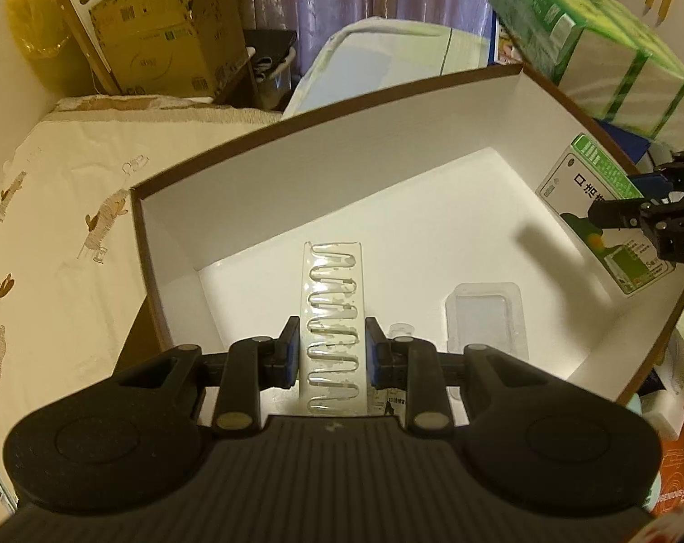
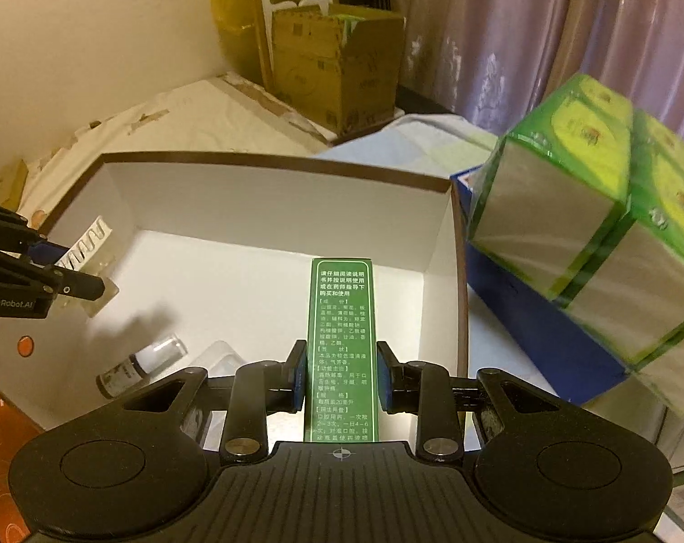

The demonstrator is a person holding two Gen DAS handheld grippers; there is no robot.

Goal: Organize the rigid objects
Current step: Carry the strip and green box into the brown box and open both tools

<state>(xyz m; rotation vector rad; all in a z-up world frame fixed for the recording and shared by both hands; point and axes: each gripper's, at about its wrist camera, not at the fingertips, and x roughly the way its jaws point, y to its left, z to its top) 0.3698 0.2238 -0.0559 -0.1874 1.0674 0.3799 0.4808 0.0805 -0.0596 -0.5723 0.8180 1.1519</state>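
Carrying items over the white box (image 1: 387, 145), the left gripper (image 1: 330, 353) clamps a clear blister tray (image 1: 332, 316) near its left wall, while the right gripper (image 2: 340, 378) clamps a green medicine carton (image 2: 342, 339) towards its right wall. Next, I judge, comes lowering each to the floor, clear of the small bottle (image 2: 138, 366), then releasing.

You have one white open box (image 2: 269, 199), one clear ridged tray (image 1: 332, 316), one green carton (image 2: 342, 344), one small bottle (image 2: 138, 364) and one clear plastic case (image 1: 484, 321). Far back stands one cardboard box (image 2: 337, 72); right, one tissue pack (image 2: 613, 235).
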